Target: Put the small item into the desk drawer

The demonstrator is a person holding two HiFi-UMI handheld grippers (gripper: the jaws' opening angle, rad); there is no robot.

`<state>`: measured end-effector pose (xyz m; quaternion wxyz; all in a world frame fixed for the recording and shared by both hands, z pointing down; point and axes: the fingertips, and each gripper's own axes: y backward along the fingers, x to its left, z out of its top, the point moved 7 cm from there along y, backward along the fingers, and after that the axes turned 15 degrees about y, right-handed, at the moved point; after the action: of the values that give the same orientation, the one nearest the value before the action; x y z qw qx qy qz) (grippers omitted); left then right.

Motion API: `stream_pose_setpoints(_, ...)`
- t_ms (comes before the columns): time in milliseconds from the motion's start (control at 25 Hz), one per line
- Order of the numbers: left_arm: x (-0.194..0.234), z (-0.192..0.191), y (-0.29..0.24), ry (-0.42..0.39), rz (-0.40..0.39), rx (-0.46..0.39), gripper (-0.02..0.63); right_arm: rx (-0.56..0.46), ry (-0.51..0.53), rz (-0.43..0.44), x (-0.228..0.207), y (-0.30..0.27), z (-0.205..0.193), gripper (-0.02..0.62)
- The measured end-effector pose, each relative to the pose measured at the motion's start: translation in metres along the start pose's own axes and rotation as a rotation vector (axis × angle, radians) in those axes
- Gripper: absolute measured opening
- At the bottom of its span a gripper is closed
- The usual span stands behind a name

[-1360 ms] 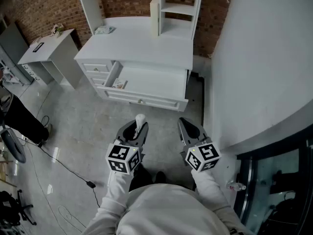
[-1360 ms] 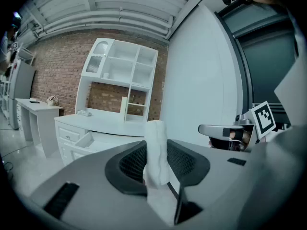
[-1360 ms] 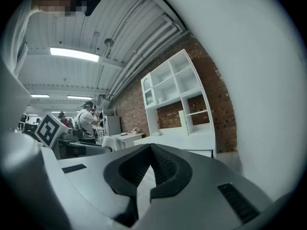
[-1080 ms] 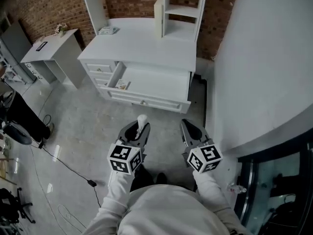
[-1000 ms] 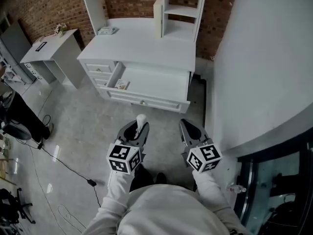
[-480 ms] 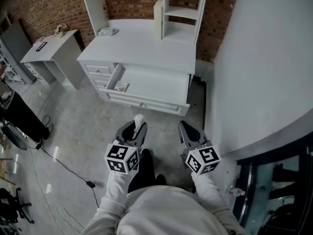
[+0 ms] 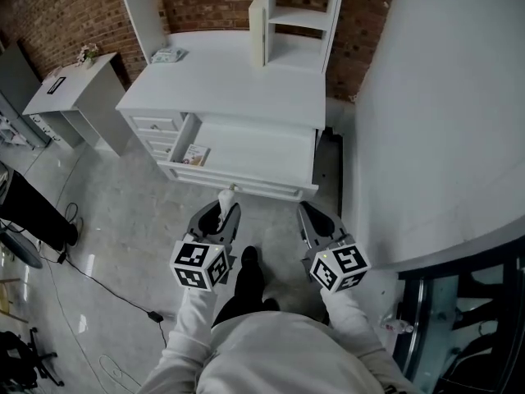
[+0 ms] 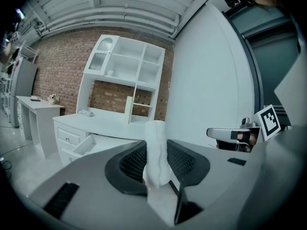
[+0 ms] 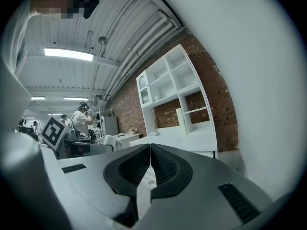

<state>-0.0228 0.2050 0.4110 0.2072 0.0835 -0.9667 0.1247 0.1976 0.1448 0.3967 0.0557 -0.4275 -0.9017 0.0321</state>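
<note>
At the bottom of the head view the person's pale sleeves point(image 7: 193, 318) lead out to the two grippers, each with its cube of square markers. The left gripper point(image 7: 223, 212) is clamped on the small item point(image 8: 155, 143), a white, upright, roll-like piece that stands between the ribbed pads and sticks out above them. The right gripper point(image 7: 307, 213) is beside it, a little apart, and its jaws are pressed together with nothing between them. Both grippers point toward the desk and are over the grey floor point(image 7: 123, 212), where a dark shoe point(image 7: 248, 268) shows between them and a black cable point(image 7: 98, 273) lies to the left. Just past the tip of the item is the front panel of the open drawer point(image 7: 254, 138) of the white desk point(image 7: 238, 76); the item is not inside it. In the left end of the drawer lies a small printed card point(image 7: 195, 154). Behind the desk top stand white shelves point(image 7: 299, 15) against a brick wall point(image 7: 66, 6). A small white side table point(image 7: 70, 89) is at the far left, and a big white wall point(image 7: 443, 97) fills the right.
</note>
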Motion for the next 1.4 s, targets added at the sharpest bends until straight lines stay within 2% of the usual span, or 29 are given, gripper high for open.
stream_pose_setpoints(400, 0.056, 0.034, -0.066, 0.01, -0.011, 0.031, 0.137, 0.022, -0.021, -0.02, -0.028, -0.086, -0.001, 0.028)
stream_pose_setpoints(880, 0.109, 0.079, -0.158, -0.004, -0.067, 0.062, 0.137, 0.03, -0.055, -0.092, -0.073, -0.174, 0.006, 0.028)
stream_pose_setpoints(1400, 0.155, 0.111, -0.215, 0.002, -0.101, 0.072, 0.137, 0.037, -0.044, -0.123, -0.096, -0.245, 0.014, 0.028)
